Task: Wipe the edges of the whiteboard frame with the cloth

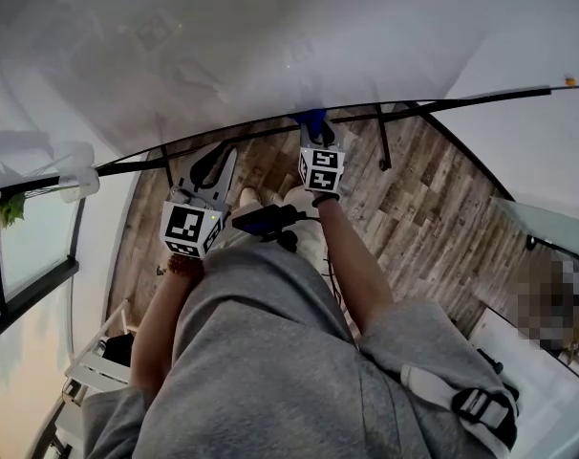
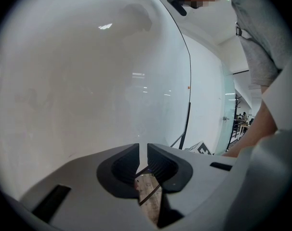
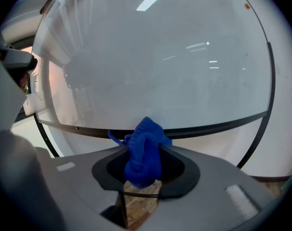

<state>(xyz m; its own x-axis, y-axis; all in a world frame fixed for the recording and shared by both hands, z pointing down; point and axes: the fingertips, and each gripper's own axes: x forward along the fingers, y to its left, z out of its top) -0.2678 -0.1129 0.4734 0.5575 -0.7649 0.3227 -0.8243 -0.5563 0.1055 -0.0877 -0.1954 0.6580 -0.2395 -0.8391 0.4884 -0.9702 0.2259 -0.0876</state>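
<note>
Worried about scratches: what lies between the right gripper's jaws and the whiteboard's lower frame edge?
Only the blue cloth, clamped in the right gripper, its bunched top reaching the black frame edge. The right gripper view shows this.

a grey short-sleeved shirt (image 1: pixel 261 352) is worn, with a pale strap and black buckle (image 1: pixel 476 404). the left gripper (image 2: pixel 142 163) and right gripper (image 3: pixel 145 165) are shelled in pale grey, with dark pads (image 2: pixel 163 166); each is topped by a black-and-white marker cube (image 1: pixel 187 228).
</note>
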